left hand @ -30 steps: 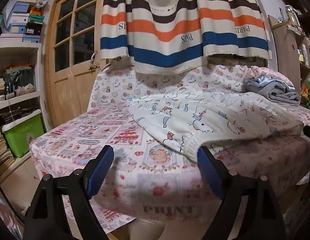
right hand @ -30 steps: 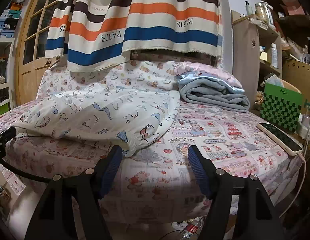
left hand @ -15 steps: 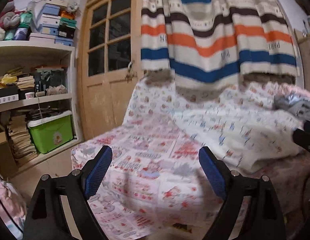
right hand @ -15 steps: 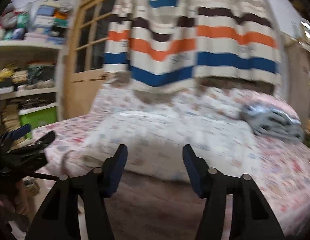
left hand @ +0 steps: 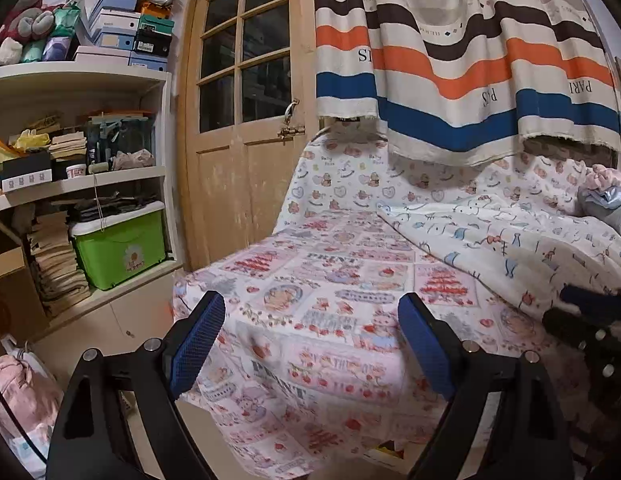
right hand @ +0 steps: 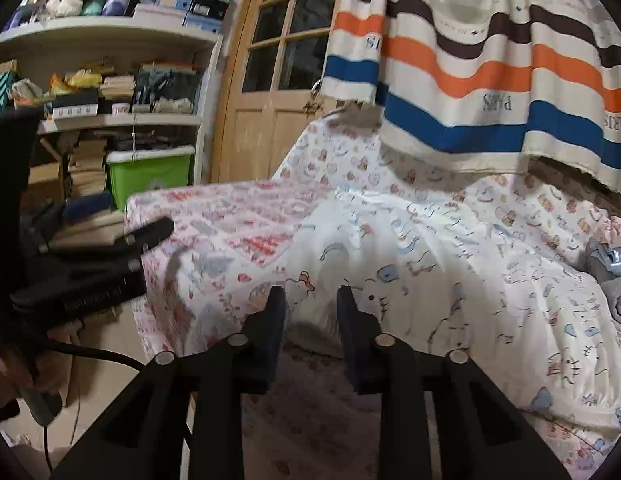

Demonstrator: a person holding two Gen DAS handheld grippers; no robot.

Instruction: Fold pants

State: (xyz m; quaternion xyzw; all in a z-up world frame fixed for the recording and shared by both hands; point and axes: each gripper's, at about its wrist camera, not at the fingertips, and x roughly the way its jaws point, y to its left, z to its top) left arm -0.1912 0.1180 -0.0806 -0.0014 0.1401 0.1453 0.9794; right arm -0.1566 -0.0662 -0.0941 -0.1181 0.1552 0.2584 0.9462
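The white cartoon-print pants [right hand: 450,264] lie folded on the patterned bed cover [right hand: 238,236]. In the left wrist view the pants [left hand: 510,248] lie at the right. My right gripper [right hand: 310,300] is at the pants' near left edge, its jaws narrowed with a gap between them and a fold of the cloth between the fingertips. My left gripper [left hand: 310,336] is wide open and empty over the bed's near left corner [left hand: 294,344], left of the pants. The left gripper also shows in the right wrist view [right hand: 110,256].
A striped cloth [left hand: 462,60] hangs behind the bed. A wooden door [left hand: 246,112] and shelves with a green box [left hand: 118,248] stand at the left. A folded grey blanket [left hand: 606,208] lies at the far right of the bed.
Both grippers have swung left. The right gripper has narrowed and come down on the pants' left edge. The left gripper has stayed wide open and now points at the bed's corner.
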